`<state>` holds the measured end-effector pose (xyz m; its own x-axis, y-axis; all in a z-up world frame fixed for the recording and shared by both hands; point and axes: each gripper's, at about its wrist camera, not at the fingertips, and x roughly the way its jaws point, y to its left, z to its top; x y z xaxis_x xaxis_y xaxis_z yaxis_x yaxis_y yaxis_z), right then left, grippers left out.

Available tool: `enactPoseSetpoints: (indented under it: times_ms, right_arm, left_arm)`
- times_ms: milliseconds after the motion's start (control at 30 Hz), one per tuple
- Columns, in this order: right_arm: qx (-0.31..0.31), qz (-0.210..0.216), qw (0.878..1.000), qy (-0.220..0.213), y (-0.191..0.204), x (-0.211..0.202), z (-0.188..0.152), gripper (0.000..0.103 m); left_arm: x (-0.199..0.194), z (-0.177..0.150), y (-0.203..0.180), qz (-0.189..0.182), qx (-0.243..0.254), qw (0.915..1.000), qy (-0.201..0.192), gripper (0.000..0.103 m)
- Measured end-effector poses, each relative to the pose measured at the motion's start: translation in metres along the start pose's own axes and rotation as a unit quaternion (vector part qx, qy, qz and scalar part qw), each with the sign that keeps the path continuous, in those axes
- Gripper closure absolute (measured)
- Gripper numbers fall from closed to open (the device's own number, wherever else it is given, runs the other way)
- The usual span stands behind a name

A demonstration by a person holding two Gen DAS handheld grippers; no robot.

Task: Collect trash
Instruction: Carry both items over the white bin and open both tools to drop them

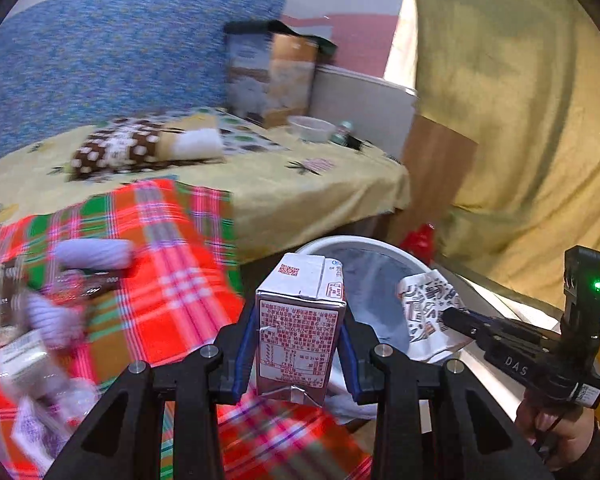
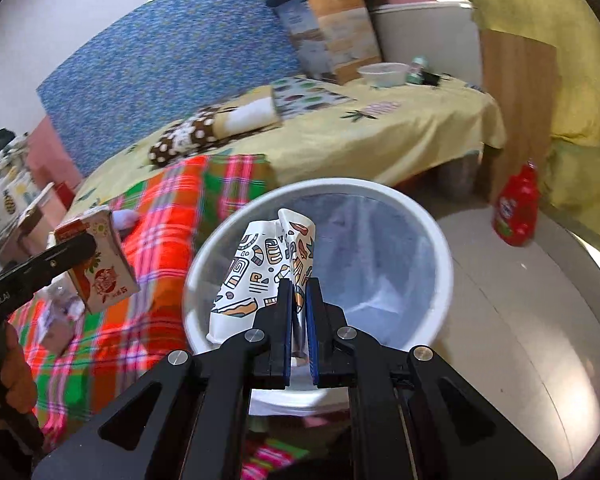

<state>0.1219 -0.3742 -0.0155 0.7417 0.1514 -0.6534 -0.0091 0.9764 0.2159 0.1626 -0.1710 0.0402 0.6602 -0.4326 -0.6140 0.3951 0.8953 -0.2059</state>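
Beside the bed [image 1: 324, 184], over its plaid-covered edge: left gripper [image 1: 298, 344] clamped on an upright milk carton [image 1: 300, 320], blue pads pressed flat to both side walls, printed label facing the camera, carton raised clear of the plaid blanket [image 1: 160, 264]. Just right of it and lower, white trash bin [image 2: 440, 264] on the floor, lined with a pale bag, rim close against the hanging blanket. Directly above the bin's opening, right gripper [image 2: 299, 320] pinched nearly closed on a crumpled paper cup [image 2: 260, 276], white with coloured doodle print, flattened between the pads, its upper end jutting forward over the liner. From the right wrist view, carton off to the left, tilted, orange fruit picture showing, held above the blanket and not yet over the bin. On the blanket at left, blurred litter: wrappers and bits of plastic, too smeared to identify. Farther back on the yellow sheet, spotted brown pillow [image 2: 188, 138], cardboard box [image 2: 332, 36] against the blue headboard [image 1: 100, 60], white bowl [image 2: 384, 72] beside it. On the floor right of the bin, well apart, red bottle [image 2: 518, 208] standing near a wooden panel [image 2: 516, 112] and a yellow curtain [image 1: 520, 100].
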Motion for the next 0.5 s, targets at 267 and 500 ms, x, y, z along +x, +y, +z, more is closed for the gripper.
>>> enactPoseSetpoints:
  times_ms: [267, 500]
  right_arm:
    - [0.004, -0.027, 1.0, 0.013, -0.023, 0.004, -0.005, 0.095]
    - [0.006, -0.039, 0.999, 0.032, -0.031, 0.011, -0.008, 0.094]
  left_arm:
    - [0.048, -0.005, -0.03, -0.046, 0.017, 0.9982, 0.034, 0.066]
    - [0.071, -0.013, -0.034, -0.05, 0.016, 0.9965, 0.065, 0.065]
